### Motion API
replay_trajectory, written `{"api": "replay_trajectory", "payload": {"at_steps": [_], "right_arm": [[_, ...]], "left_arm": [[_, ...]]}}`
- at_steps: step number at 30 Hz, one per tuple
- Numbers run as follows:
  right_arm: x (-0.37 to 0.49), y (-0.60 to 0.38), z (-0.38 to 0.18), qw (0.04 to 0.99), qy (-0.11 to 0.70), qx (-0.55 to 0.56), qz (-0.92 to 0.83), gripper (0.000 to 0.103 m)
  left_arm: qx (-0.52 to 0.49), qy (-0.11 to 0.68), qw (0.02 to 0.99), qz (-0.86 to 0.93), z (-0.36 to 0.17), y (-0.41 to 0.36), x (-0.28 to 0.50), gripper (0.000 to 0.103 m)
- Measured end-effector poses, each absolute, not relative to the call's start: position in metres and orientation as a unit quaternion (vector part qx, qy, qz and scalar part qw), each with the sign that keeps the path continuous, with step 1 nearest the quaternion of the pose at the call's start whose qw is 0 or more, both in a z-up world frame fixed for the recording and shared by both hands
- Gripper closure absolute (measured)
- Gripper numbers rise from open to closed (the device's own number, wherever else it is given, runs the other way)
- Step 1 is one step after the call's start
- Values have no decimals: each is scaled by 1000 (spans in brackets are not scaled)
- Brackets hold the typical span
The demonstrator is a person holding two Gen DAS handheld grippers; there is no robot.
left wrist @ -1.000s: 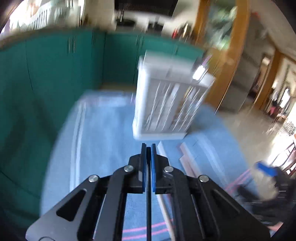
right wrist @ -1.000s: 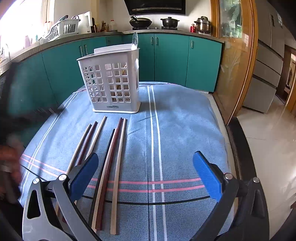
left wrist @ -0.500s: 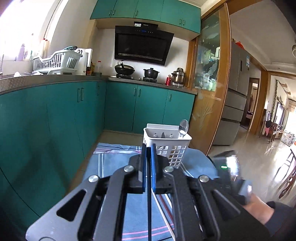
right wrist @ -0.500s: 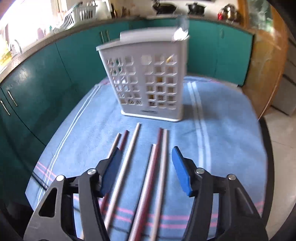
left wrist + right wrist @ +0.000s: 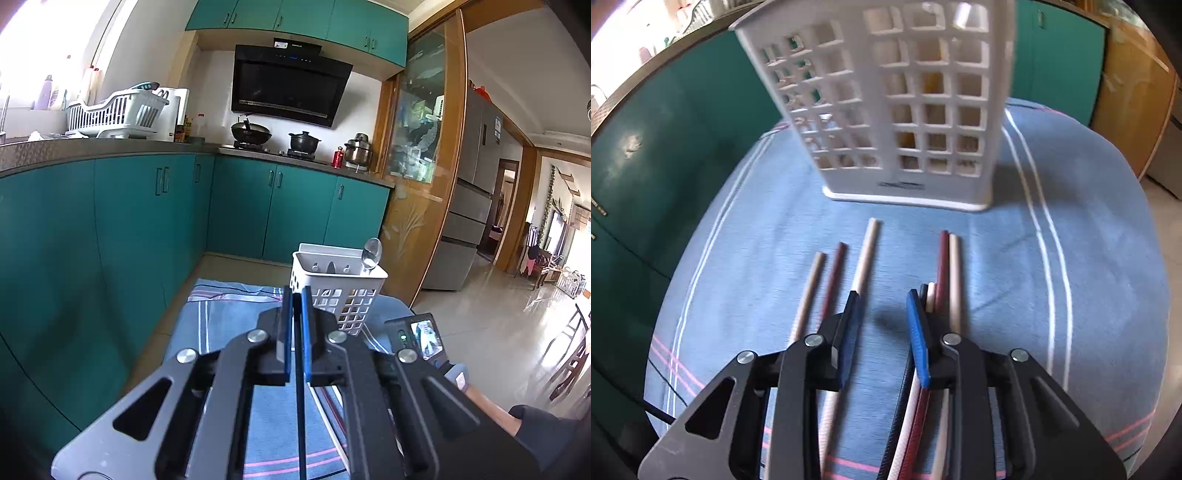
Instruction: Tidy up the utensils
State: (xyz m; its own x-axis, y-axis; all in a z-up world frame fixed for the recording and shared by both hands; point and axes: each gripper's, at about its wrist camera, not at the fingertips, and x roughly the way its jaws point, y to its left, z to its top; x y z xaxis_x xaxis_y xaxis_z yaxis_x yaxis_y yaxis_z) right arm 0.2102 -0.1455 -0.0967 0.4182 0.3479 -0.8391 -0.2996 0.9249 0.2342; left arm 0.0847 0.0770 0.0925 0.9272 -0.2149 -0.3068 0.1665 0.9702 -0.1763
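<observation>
A white slotted utensil basket (image 5: 897,110) stands on a blue striped cloth (image 5: 1089,258); it also shows in the left wrist view (image 5: 338,291) with a metal spoon (image 5: 371,253) sticking out. Several chopsticks lie on the cloth before it: tan (image 5: 866,254), dark red (image 5: 943,258), pale (image 5: 955,273). My right gripper (image 5: 882,299) is open and low over the cloth, between the tan chopstick and the right-hand bundle. My left gripper (image 5: 295,299) is shut, nothing visibly held, raised near the table's near end.
Teal cabinets (image 5: 147,229) run along the left and back. A stove with pots (image 5: 273,136) and a dish rack (image 5: 114,112) sit on the counter. The cloth's edge drops off at the right (image 5: 1152,295). The right hand's device (image 5: 421,336) is beside the basket.
My right gripper has moved forward and down to the chopsticks and its jaws have narrowed. My left gripper has tilted up and pulled back, still shut.
</observation>
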Motion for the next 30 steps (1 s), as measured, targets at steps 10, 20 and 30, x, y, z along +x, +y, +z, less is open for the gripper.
{"api": "replay_trajectory", "payload": {"at_steps": [10, 20, 30], "right_arm": [[202, -154, -89, 847, 499, 21, 183, 75], [202, -146, -95, 852, 498, -18, 160, 79], [184, -156, -68, 874, 456, -5, 168, 98]], "left_arm": [[-72, 167, 978, -98, 91, 74, 87, 99], [-71, 172, 978, -99, 88, 73, 88, 99], [-69, 164, 979, -102, 92, 71, 85, 99]]}}
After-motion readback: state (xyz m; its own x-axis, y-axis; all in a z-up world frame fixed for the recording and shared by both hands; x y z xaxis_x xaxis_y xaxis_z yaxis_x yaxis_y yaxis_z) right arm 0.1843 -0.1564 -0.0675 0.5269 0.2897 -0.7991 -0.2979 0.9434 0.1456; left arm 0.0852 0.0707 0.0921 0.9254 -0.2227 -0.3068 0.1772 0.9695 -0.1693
